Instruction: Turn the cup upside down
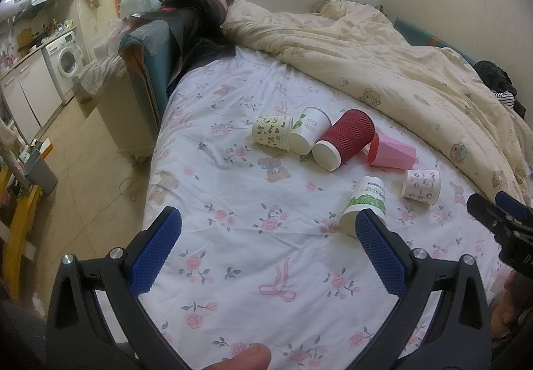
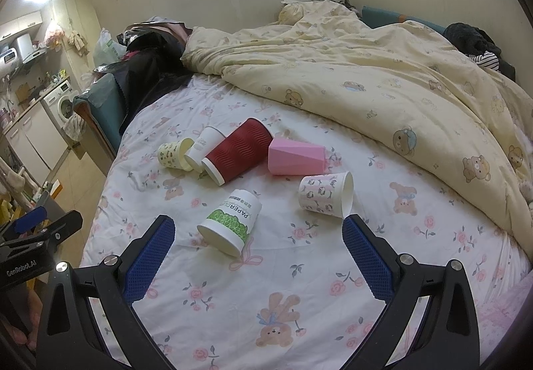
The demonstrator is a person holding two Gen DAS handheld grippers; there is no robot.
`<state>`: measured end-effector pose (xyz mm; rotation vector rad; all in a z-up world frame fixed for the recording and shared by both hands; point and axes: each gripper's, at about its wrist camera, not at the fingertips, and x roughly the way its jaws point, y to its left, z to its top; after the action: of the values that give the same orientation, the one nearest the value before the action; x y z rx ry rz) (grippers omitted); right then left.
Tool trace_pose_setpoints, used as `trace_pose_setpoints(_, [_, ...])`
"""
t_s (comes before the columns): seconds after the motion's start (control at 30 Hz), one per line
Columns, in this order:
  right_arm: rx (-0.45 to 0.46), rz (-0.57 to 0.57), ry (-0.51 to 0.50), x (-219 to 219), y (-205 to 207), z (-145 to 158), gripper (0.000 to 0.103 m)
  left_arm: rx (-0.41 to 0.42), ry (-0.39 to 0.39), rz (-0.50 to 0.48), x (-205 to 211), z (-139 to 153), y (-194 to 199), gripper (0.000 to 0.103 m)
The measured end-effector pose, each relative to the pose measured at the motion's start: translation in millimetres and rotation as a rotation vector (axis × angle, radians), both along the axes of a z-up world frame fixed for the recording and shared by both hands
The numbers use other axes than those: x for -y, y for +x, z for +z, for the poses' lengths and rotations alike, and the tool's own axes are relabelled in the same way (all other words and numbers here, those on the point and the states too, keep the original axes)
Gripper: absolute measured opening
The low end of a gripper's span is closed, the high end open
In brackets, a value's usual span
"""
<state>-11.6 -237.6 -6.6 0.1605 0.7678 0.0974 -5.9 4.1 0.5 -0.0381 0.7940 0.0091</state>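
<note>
Several cups lie on their sides on the floral bedsheet [image 1: 233, 270]. A white cup with a green print [image 1: 364, 201] [image 2: 230, 223] lies nearest. A red ribbed cup [image 1: 344, 140] [image 2: 238, 150], a pink faceted cup [image 1: 393, 153] [image 2: 294, 158], a small pink-patterned cup [image 1: 422, 186] [image 2: 324, 195], a white cup [image 1: 311, 130] [image 2: 203, 148] and a yellow bear-print cup [image 1: 271, 131] [image 2: 173, 155] lie farther back. My left gripper [image 1: 268, 220] is open and empty, just short of the green-print cup. My right gripper [image 2: 258, 226] is open and empty, with that cup between its fingertips' line.
A rumpled cream duvet [image 1: 383, 56] [image 2: 366, 76] covers the far and right side of the bed. The bed's left edge drops to a tiled floor [image 1: 83, 153]. A teal footboard with dark clothes [image 1: 156, 46] stands at the far left.
</note>
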Motion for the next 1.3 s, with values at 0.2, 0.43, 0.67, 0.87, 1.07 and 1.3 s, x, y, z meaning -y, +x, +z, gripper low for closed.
trace_pose_setpoints(0.2, [-0.006,0.015,-0.002,-3,-1,1,0.103,0.000,-0.005,-0.004,-13,0,-1,0.103])
trace_pose_setpoints(0.43, [-0.026,0.026,0.042,-1,8,10,0.103,-0.017,0.008,0.034,-17,16,24,0.103])
trace_pose_setpoints(0.67, [-0.092,0.064,0.102,-1,52,19,0.103,-0.085,-0.017,0.064,-34,15,66,0.103])
trace_pose_setpoints(0.87, [-0.205,0.106,0.192,-8,108,15,0.103,-0.118,-0.005,0.063,-37,9,107,0.103])
trace_pose_setpoints(1.07, [-0.335,0.082,0.324,-19,169,-9,0.103,-0.148,-0.011,0.068,-41,-8,147,0.103])
trace_pose_setpoints(1.3, [-0.508,-0.048,0.416,-23,228,-65,0.100,-0.201,-0.016,0.097,-48,-38,184,0.103])
